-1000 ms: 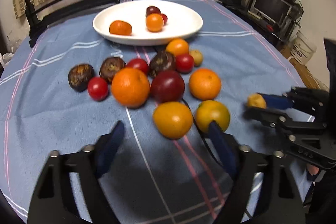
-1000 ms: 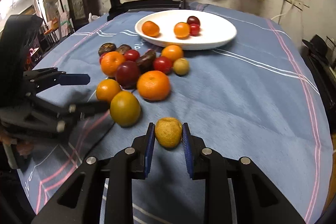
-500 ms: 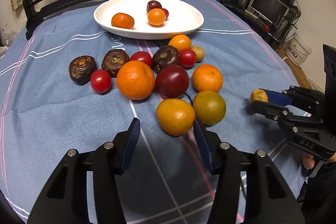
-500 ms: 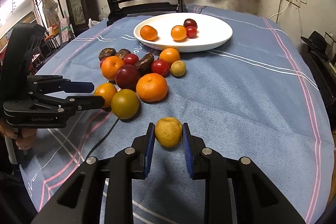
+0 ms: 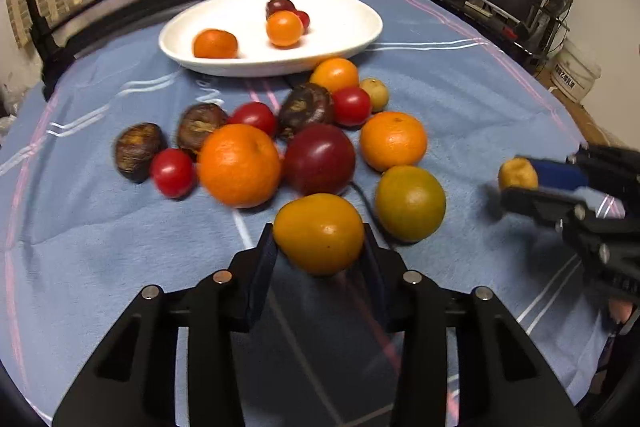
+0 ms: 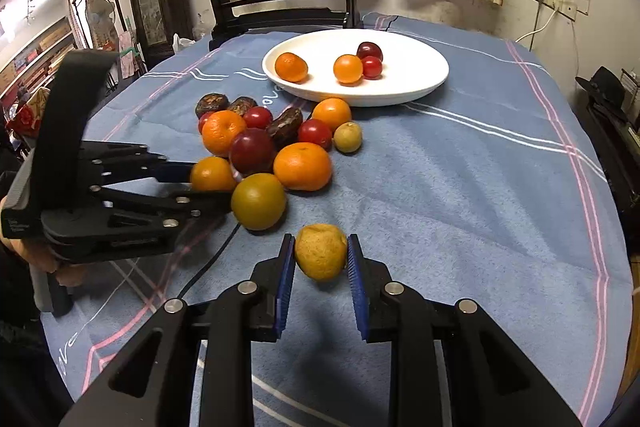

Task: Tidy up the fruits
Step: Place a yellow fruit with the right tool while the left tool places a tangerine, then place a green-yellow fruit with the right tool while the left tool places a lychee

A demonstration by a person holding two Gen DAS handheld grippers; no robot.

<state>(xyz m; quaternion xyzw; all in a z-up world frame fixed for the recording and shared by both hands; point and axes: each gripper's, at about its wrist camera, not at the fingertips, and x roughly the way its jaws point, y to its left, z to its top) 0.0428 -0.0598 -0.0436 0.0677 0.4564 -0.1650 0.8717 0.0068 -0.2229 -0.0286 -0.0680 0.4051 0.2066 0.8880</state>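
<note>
The right hand-held gripper point(image 6: 321, 259) pinches a small rough yellow fruit point(image 6: 321, 251) between its blue pads, at the near side of the bench point(image 6: 460, 195); whether the fruit is lifted or rests on the blue cloth I cannot tell. The left hand-held gripper point(image 5: 319, 247) has its fingers on either side of a yellow-orange fruit point(image 5: 319, 233), the nearest of the loose pile; the pads look to be touching its flanks, so I judge it gripped or very nearly so.

Just right of that fruit lies a greenish-orange one point(image 5: 410, 203). Beyond them the pile spreads toward the far side: a large orange point(image 5: 239, 165), a dark red plum point(image 5: 320, 159), another orange point(image 5: 393, 141), several red tomatoes, three brown wrinkled fruits, a small pale fruit and one more orange just beside the dish.

The white dish point(image 5: 348, 39) stands at the far side of the bench and holds four pieces: two small oranges, a dark plum and a red tomato.

By my count the task is early: four fruits placed, two in the grippers, and about a dozen left loose on the cloth. If the aim is to gather everything into the dish, most of the work remains.
</note>
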